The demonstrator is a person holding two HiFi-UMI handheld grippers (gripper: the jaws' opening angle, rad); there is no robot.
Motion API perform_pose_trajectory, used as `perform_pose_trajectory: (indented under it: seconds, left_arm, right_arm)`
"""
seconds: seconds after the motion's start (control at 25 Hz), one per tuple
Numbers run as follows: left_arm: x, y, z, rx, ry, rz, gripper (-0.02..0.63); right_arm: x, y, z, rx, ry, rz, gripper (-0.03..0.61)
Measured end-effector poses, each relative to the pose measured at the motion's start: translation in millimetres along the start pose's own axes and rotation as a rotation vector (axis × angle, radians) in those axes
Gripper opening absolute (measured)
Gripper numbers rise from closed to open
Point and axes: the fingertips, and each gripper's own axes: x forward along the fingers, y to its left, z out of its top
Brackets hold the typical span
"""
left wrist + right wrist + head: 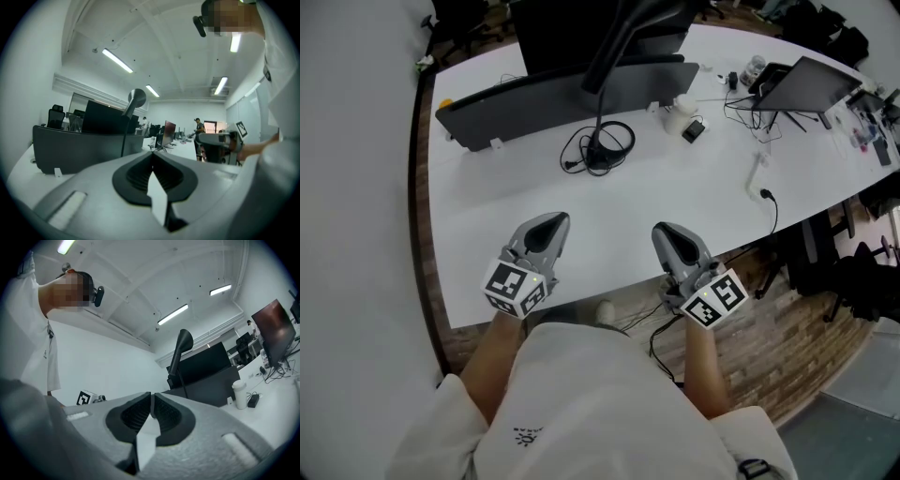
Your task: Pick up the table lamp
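At the surface's (478,216) near edge, the left claw (546,228) is held closed, empty. Well ahead, mid-surface, the lamp (614,52) is seen. It is judged stiff and top-heavy, best taken by its thin stem. The right claw (672,240) is likewise closed, empty.

One table lamp (619,47), one cup (680,114), one laptop (806,84) — two grippers (551,218) (667,229).

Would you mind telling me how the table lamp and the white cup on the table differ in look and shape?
The table lamp is black; the white cup is pale. The lamp rises on a thin stem to a long slanted head, far taller than the short, stout cup. A black cable loops round the lamp's base, none round the cup. Both stand on the white table.
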Motion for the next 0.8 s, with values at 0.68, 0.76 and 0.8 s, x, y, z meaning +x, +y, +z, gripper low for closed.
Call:
perform_pose_trajectory:
  seconds: [0.68,0.76,0.8]
  left_arm:
    - [70.1,92.3,-14.4,0.027,0.016,-0.099,-0.004]
    - [81.5,97.0,-13.4,0.024,0.005,-0.114,-0.005]
    - [87.2,99.2,-12.7,0.025,0.0,-0.119,-0.005]
  right_arm:
    - [95.5,-35.5,12.2,-0.129,0.047,-0.048,0.023]
    - [106.3,-41.9,13.1,-0.132,0.044,-0.046,0.023]
    - [111.3,-45.2,13.3,-0.135,0.043,-0.048,0.023]
